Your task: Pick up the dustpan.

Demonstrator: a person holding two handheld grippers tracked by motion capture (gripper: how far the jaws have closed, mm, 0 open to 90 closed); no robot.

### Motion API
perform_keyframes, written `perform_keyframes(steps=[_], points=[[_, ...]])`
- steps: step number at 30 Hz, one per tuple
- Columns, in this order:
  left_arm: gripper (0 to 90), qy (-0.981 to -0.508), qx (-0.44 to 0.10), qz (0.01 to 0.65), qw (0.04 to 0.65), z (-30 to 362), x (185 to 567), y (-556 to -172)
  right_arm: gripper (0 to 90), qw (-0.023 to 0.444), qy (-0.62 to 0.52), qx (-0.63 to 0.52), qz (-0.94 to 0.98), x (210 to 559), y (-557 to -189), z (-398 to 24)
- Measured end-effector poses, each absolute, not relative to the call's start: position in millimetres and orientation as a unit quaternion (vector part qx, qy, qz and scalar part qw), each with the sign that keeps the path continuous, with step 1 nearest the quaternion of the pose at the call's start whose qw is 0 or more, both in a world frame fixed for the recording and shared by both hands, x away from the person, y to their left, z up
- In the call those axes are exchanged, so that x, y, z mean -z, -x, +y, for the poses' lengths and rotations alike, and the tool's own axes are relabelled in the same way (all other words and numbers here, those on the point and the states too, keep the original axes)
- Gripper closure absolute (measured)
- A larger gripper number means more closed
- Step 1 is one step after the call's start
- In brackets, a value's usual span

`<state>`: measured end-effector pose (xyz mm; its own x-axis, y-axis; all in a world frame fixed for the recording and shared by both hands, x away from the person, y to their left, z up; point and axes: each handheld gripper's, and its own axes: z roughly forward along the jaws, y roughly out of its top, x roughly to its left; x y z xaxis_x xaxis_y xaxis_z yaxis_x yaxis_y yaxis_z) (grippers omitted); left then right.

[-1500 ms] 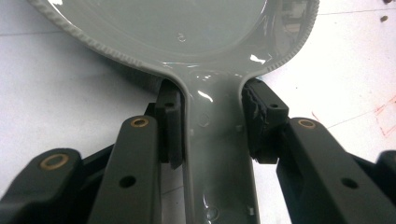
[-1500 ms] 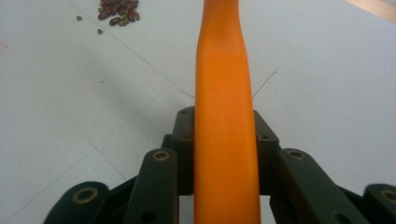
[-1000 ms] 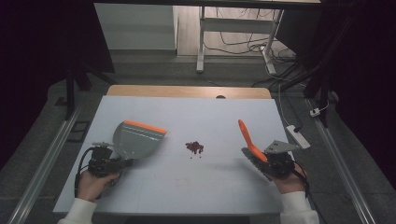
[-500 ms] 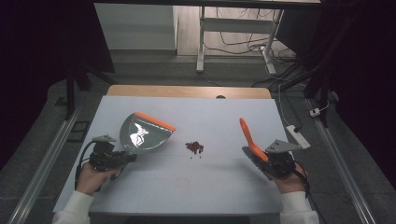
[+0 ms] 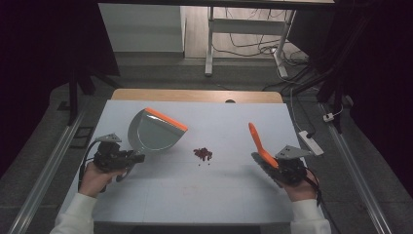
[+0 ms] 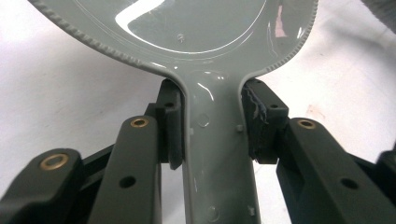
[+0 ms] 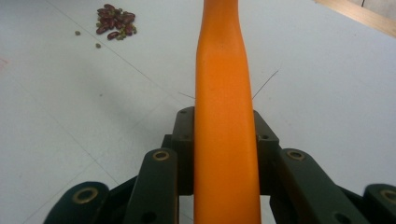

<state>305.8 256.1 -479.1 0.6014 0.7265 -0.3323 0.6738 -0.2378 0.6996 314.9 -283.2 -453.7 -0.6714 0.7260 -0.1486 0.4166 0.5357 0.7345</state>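
Left tongs (image 5: 132, 157) clamped on the handle of the grey plastic dustpan with an orange front lip (image 5: 153, 130); in the left gripper view both pads (image 6: 170, 126) press the handle's sides just below where it widens into the pan. Right tongs (image 5: 265, 160) clamped on the orange plastic brush handle (image 5: 257, 142); right gripper view has the handle (image 7: 224, 116) running straight up between the jaws, pads tight on either side.

Landmark: small pile of dark red beans (image 5: 203, 153) on the white table (image 5: 204, 195).
- Dustpan: left of the pile, near but not touching it. Pan tilted up, lip raised on the side away from the person, hollow facing the camera. Whether its low edge touches the table, can't tell.
- Brush handle: right of the pile, well apart, slanting up and away from the person. Bristle end not visible.
- A few loose beans sit just on the person's side of the pile; in the right gripper view, pile (image 7: 114, 21) is far upper left with two stray green bits beside it.
- Left hand (image 5: 95, 178) lower left of the pile, right hand (image 5: 299, 187) lower right, white sleeves at the table's near edge.
- Wooden strip (image 5: 195, 95) at the far table edge, beyond the pile.
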Motion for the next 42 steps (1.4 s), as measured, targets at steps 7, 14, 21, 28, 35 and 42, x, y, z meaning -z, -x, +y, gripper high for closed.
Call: perform_keyframes(steps=[7, 14, 21, 28, 35, 42], points=[[61.8, -0.798, -0.015, 0.42, 0.431, 243, 477, -310, 70.1, 0.219, -0.34, -0.354, 0.843, 454, -318, -282], [61.7, -0.817, -0.015, 0.399, 0.416, 236, 478, -307, 70.1, 0.222, -0.344, -0.349, 0.843, 455, -319, -282], [61.7, -0.831, -0.018, 0.381, 0.406, 233, 476, -301, 70.1, 0.226, -0.342, -0.353, 0.841, 452, -317, -284], [61.8, -0.849, -0.024, 0.361, 0.385, 231, 475, -292, 70.1, 0.225, -0.344, -0.351, 0.841, 454, -322, -289], [61.8, -0.859, -0.033, 0.355, 0.368, 231, 474, -283, 70.1, 0.222, -0.339, -0.349, 0.845, 456, -320, -288], [61.8, -0.869, -0.034, 0.353, 0.344, 234, 477, -275, 70.1, 0.222, -0.338, -0.354, 0.843, 454, -319, -288]])
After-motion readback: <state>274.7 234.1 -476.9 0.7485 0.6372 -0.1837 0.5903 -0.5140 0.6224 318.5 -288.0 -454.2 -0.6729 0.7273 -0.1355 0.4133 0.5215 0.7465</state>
